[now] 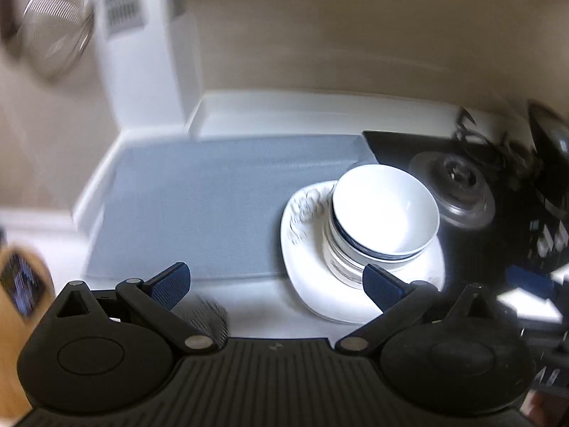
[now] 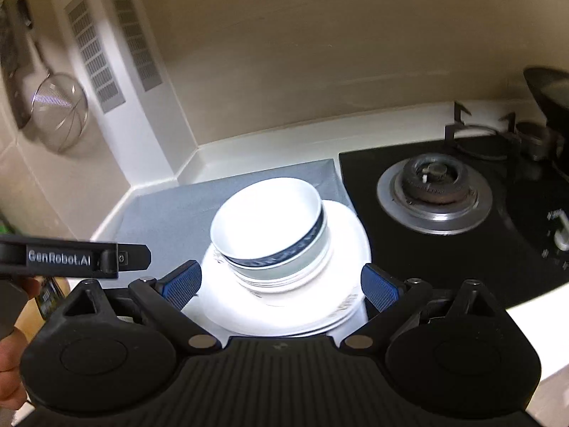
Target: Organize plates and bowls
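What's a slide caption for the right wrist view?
Open right gripper poised over nested bowls on stacked plates, beside stove.

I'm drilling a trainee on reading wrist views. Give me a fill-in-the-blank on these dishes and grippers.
1. The bowls sit nested on top of the stacked ____.
2. The plates rest on a ____-coloured mat.
3. Beside the mat, the black stove carries a round gas ____.
4. The jaws of the right gripper and the left gripper stand ____.

Missing words: plates; grey; burner; open
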`<move>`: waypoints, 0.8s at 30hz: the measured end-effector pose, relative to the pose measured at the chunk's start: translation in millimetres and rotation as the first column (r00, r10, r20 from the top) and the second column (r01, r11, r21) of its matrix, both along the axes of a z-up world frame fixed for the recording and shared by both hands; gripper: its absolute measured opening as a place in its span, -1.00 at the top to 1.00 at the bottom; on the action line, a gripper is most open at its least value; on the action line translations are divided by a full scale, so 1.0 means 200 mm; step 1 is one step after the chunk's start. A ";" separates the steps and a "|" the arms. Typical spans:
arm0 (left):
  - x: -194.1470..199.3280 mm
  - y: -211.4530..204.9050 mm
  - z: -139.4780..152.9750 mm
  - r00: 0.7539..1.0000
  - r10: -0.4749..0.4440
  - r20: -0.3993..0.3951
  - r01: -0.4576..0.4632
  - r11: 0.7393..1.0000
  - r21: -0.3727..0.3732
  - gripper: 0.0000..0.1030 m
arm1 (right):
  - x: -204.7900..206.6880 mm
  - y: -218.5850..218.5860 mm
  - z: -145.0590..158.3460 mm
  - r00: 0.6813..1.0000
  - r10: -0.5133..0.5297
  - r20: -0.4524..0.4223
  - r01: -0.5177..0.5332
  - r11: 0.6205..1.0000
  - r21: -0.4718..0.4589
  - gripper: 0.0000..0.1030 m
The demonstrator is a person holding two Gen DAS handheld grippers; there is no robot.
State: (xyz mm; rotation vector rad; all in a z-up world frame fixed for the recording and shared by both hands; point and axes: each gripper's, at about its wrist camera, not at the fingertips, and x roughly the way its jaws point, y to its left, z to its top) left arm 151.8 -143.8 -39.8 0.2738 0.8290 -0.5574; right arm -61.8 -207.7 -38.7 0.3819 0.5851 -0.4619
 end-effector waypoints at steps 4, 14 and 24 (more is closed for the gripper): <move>-0.10 -0.03 -0.01 0.997 0.068 0.028 -0.068 0.998 0.003 -1.00 | -0.08 -0.01 0.02 0.998 0.048 -0.032 -0.049 0.998 -0.036 -0.90; -0.25 -0.08 -0.03 0.993 0.114 0.003 -0.114 0.993 0.026 -1.00 | -0.15 -0.06 0.03 0.989 0.137 -0.059 -0.138 0.990 -0.026 -0.91; -0.29 -0.12 -0.07 0.993 0.115 -0.016 -0.114 0.992 0.059 -1.00 | -0.19 -0.08 0.01 0.986 0.142 -0.083 -0.144 0.989 -0.017 -0.91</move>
